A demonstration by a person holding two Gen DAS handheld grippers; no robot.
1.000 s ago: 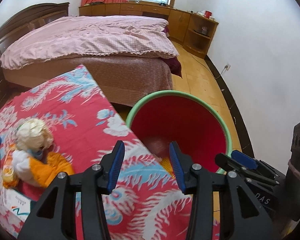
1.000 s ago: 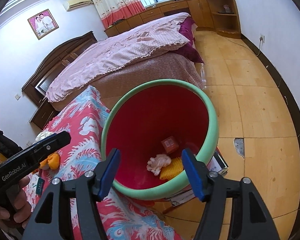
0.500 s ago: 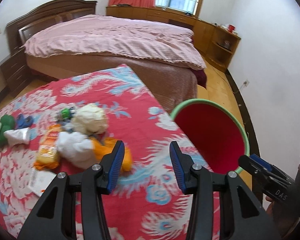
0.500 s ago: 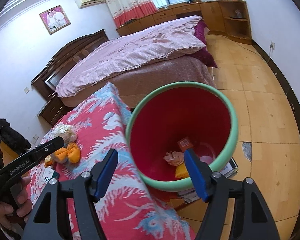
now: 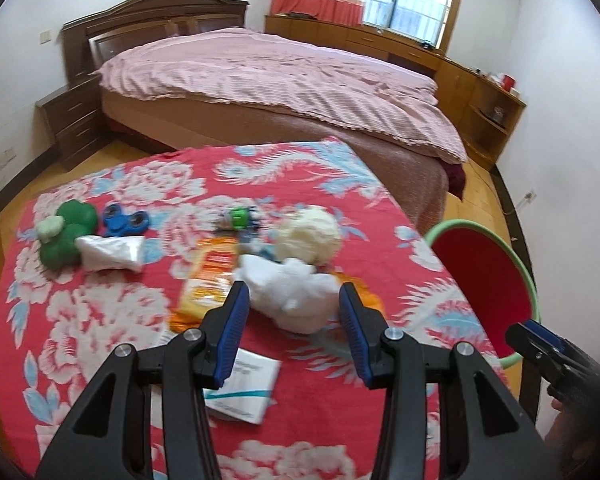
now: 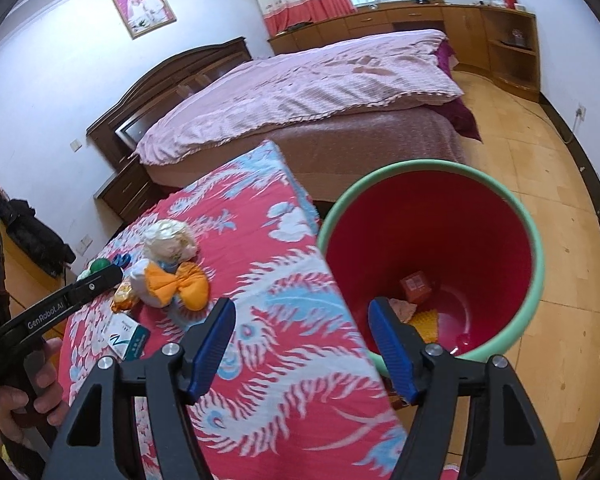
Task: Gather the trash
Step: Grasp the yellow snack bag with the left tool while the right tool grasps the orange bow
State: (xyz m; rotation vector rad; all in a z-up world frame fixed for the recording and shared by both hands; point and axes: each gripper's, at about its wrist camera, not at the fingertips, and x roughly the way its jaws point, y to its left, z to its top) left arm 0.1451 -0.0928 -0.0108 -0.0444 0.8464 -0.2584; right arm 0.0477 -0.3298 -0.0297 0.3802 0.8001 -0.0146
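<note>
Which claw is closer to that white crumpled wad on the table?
Left. The left claw is open just short of the white wad; the right claw hangs near the bin.

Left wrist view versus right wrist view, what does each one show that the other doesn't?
Only the left wrist view shows the blue spinner clearly and the crumpled white wrapper beside the green toy. Only the right wrist view shows the trash lying inside the bucket and the wall photo. Both show the red tablecloth, the bed and both open grippers.

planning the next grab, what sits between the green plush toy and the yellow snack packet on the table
A crumpled white wrapper lies between the green plush toy and the yellow snack packet, touching the toy; the left wrist view shows it.
</note>
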